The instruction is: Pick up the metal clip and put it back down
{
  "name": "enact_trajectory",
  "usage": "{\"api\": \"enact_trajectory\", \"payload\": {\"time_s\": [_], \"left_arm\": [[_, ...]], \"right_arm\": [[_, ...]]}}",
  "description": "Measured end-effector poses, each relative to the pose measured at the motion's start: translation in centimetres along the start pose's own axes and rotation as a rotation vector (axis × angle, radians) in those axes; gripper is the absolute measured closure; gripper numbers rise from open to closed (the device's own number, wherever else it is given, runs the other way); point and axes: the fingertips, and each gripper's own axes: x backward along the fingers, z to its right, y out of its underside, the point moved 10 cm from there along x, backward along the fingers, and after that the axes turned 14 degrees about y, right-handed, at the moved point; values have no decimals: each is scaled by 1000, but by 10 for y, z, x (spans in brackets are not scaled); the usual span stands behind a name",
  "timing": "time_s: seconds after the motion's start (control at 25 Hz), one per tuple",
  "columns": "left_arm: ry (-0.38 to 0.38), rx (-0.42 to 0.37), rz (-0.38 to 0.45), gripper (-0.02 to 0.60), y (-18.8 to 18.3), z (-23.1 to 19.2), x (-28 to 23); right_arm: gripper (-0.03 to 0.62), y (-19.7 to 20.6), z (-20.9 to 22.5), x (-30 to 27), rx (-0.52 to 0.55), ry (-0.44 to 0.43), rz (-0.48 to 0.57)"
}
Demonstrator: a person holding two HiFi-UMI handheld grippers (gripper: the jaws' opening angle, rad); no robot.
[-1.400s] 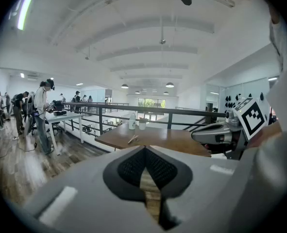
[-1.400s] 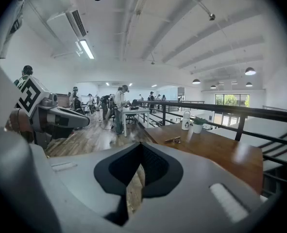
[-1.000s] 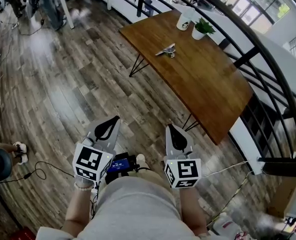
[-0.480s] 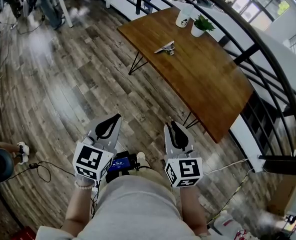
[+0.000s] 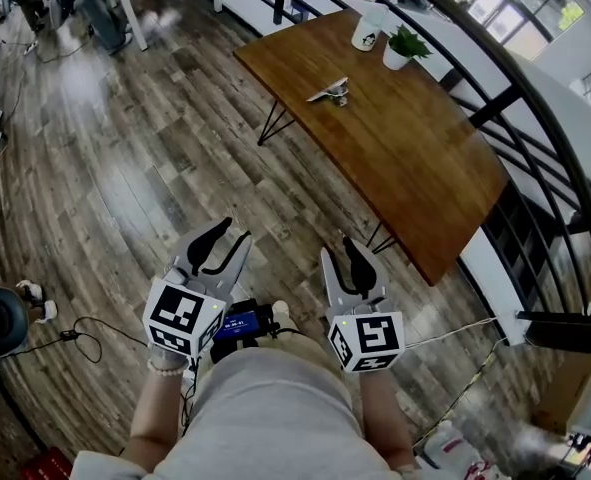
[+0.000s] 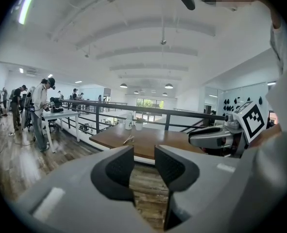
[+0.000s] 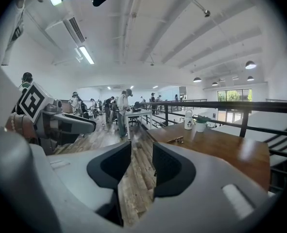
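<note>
The metal clip point(image 5: 330, 91) lies on the far part of the brown wooden table point(image 5: 415, 168), well ahead of both grippers. It shows small in the left gripper view point(image 6: 128, 140) and in the right gripper view point(image 7: 176, 140). I hold both grippers close to my body over the plank floor, far from the table. My left gripper point(image 5: 223, 238) point(image 6: 144, 166) is open with nothing in it. The jaws of my right gripper point(image 5: 341, 255) point(image 7: 142, 165) have just been opening and stand apart, with nothing between them.
A white cup point(image 5: 368, 30) and a small potted plant point(image 5: 403, 53) stand at the table's far end. A black railing point(image 5: 495, 108) curves behind the table. People stand by a white table point(image 6: 60, 113) at the far left. A cable point(image 5: 95, 330) lies on the floor.
Both grippers' jaws have gone from shut to open. The hands have stayed roughly where they were.
</note>
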Motion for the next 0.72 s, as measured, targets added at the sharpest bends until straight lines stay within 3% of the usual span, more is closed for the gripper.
{"api": "enact_trajectory", "payload": {"time_s": [0.72], "left_arm": [[-111,-3,37,462,-7,35,-22]], "right_arm": [[430,11,52,5,14,-68,12]]}}
